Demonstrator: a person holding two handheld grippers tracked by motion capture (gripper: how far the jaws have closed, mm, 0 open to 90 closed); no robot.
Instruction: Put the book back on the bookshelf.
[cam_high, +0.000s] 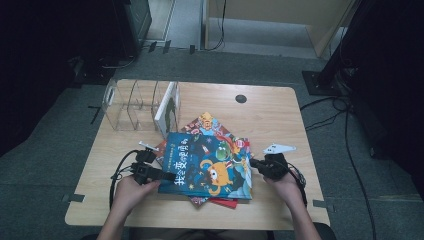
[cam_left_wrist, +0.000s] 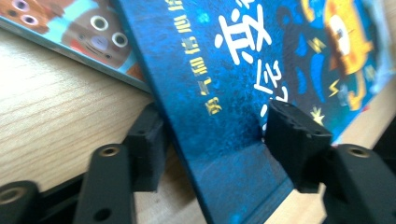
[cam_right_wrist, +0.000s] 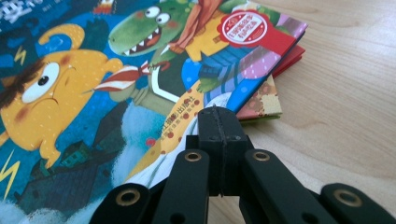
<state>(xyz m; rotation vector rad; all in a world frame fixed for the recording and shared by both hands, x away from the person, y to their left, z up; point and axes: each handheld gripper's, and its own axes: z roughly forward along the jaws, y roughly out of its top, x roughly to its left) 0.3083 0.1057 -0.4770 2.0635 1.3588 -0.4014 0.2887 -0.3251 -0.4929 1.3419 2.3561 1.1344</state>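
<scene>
A blue picture book (cam_high: 207, 167) with an orange monster on its cover tops a loose pile of books in the middle of the wooden table (cam_high: 270, 115). My left gripper (cam_high: 167, 176) is at the book's left edge. In the left gripper view that edge of the blue book (cam_left_wrist: 224, 56) runs slanted between the jaws of my left gripper (cam_left_wrist: 212, 135), one jaw under it and one over the cover, with a gap left. My right gripper (cam_high: 252, 162) is shut, its tip resting at the book's right edge. In the right gripper view the closed tip of my right gripper (cam_right_wrist: 219, 126) lies over the cover of the blue book (cam_right_wrist: 70, 70).
Under the blue book lie other picture books (cam_high: 210, 125) and a red one (cam_right_wrist: 289, 56). A clear divided organiser (cam_high: 132, 105) stands at the back left with a white book (cam_high: 167, 107) upright in it. Bare tabletop (cam_right_wrist: 345, 93) lies right of the pile.
</scene>
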